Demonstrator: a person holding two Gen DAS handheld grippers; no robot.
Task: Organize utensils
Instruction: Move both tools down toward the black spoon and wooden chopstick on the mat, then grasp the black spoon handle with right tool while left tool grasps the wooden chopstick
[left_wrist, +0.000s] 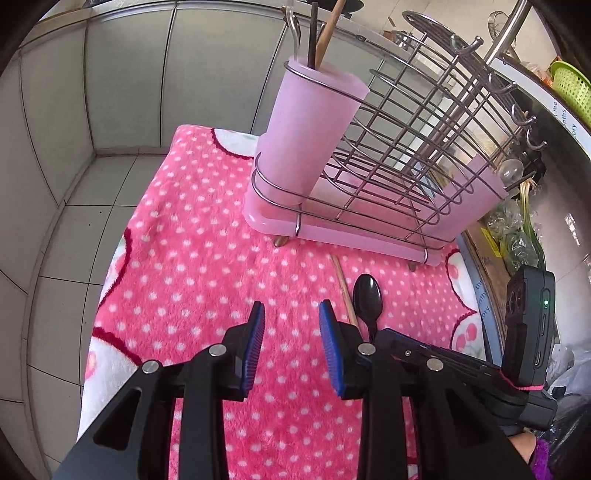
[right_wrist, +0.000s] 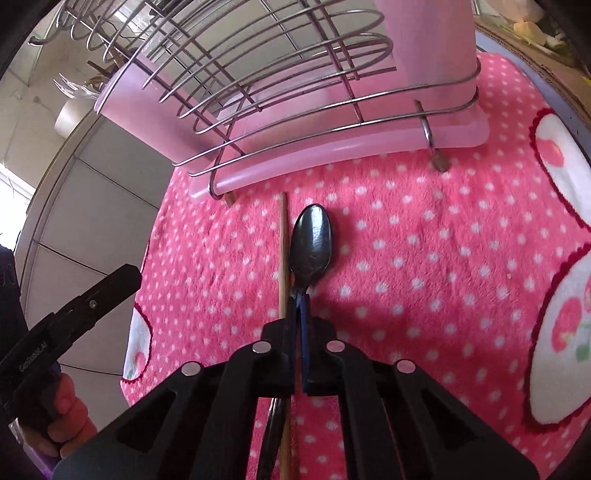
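Note:
A black spoon lies bowl-forward on the pink dotted cloth, beside a wooden chopstick. My right gripper is shut on the spoon's neck. In the left wrist view the spoon and chopstick lie just right of my left gripper, which is open and empty above the cloth. A wire dish rack on a pink tray stands behind, with a pink utensil cup holding a chopstick and a dark utensil.
The rack fills the far side of the cloth in the right wrist view. Grey tiled wall and floor lie to the left. A green basket and bagged vegetables sit at the right.

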